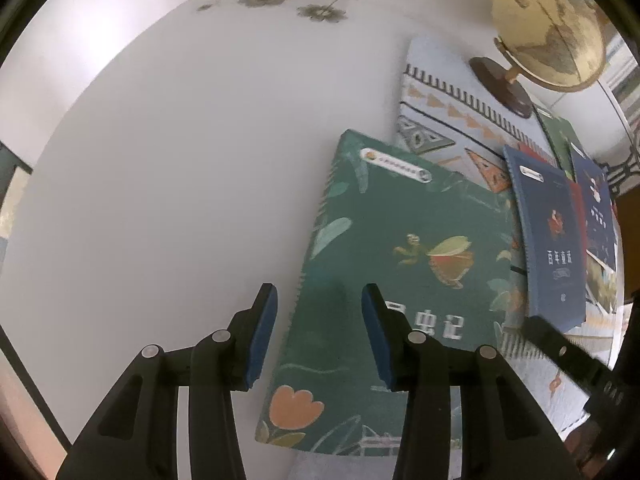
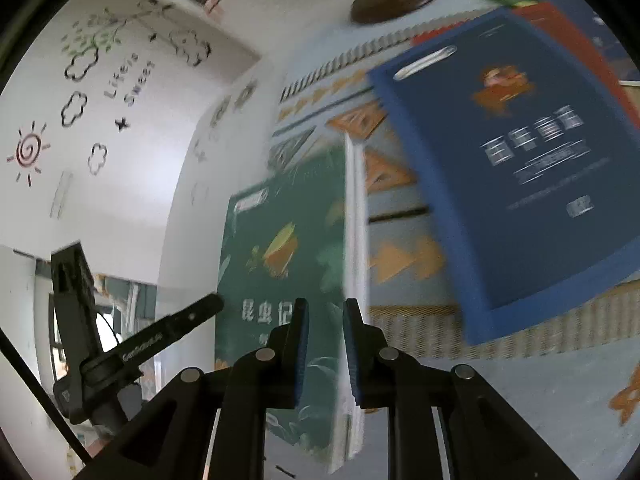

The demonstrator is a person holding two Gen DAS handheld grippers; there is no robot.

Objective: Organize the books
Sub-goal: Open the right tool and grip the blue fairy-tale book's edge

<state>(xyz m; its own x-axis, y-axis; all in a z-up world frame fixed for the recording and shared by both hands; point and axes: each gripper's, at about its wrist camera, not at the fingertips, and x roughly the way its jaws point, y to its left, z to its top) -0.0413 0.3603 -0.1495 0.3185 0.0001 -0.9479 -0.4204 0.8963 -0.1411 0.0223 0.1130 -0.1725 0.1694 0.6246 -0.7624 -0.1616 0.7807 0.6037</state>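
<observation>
white wall [image 2: 120, 184] bears doodle decals [image 2: 80, 64]; white table [image 1: 180, 140] below.

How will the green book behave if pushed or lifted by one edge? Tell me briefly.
The green book shows a thick white page block in the right wrist view, so it is probably weighty and may sag when lifted by one edge. Flat, it won't roll; it likely slides easily on the smooth white table.

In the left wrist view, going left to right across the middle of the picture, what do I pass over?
Bare white table → green book → blue book → a darker blue book at the right edge. The patterned mat and the globe sit farther back, above that line.
</observation>
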